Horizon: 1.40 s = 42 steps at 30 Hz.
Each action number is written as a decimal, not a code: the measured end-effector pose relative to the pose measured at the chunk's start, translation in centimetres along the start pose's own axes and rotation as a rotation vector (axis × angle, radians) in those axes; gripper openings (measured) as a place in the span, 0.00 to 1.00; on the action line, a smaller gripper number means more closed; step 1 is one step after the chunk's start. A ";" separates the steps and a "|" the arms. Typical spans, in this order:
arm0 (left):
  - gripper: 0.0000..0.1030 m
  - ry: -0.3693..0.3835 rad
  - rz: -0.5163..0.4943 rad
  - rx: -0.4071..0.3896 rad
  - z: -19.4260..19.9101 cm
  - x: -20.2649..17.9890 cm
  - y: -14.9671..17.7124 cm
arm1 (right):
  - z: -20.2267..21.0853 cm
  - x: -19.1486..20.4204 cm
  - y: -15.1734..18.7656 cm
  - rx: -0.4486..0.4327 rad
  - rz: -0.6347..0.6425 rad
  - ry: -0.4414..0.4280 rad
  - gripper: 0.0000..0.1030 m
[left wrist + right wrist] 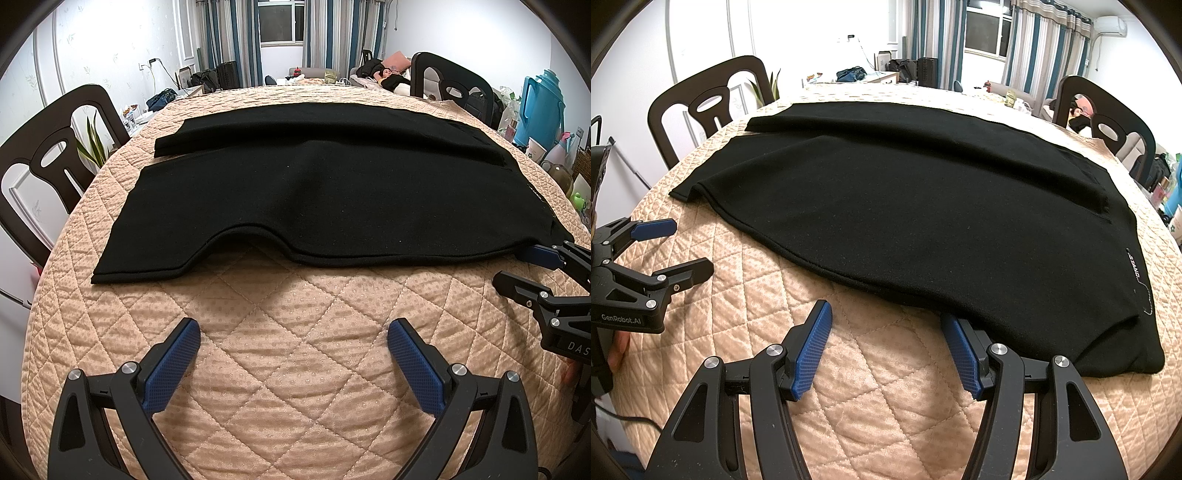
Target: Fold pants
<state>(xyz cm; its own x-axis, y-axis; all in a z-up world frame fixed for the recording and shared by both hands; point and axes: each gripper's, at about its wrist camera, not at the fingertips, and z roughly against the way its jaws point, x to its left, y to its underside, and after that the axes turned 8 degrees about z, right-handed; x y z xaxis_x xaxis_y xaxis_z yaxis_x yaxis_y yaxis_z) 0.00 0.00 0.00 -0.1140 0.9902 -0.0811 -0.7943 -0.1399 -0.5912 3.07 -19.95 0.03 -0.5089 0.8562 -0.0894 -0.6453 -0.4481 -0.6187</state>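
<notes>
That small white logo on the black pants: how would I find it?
Start at the quilted peach table cover and the black pants spread across it. Follow the pants to their wide end on the right, near the right gripper. The small white logo sits there, the only pale lettering on plain black cloth.

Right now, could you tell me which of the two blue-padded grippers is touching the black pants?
The right gripper: one finger's tip is tucked under the black pants' near edge. The left gripper hovers open above bare quilt.

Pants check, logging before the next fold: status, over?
Left gripper open, clear of cloth. Right gripper open, one finger at the hem. Black pants flat on quilted table cover. Nothing in the way.
</notes>
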 end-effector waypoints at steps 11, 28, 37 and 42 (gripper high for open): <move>1.00 0.000 0.000 0.000 0.0 0.0 0.0 | 0.0 0.0 0.0 0.000 0.000 0.000 0.60; 0.99 0.176 0.250 -0.034 0.7 4.4 -1.2 | 3.8 -6.2 3.5 -0.088 -0.257 -0.070 0.60; 0.95 0.258 0.438 -0.064 -0.7 7.6 -3.1 | 5.4 -13.4 7.6 -0.128 -0.558 -0.037 0.60; 0.86 0.253 0.461 -0.073 -1.2 7.7 -4.1 | 5.8 -15.3 8.1 -0.179 -0.671 -0.013 0.60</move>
<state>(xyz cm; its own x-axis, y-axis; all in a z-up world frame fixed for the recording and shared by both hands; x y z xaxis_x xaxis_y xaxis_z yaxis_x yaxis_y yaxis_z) 3.06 8.23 0.81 -0.2866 0.7971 -0.5315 -0.6511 -0.5690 -0.5022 2.34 -38.14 0.88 -0.0406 0.9296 0.3663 -0.7193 0.2273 -0.6565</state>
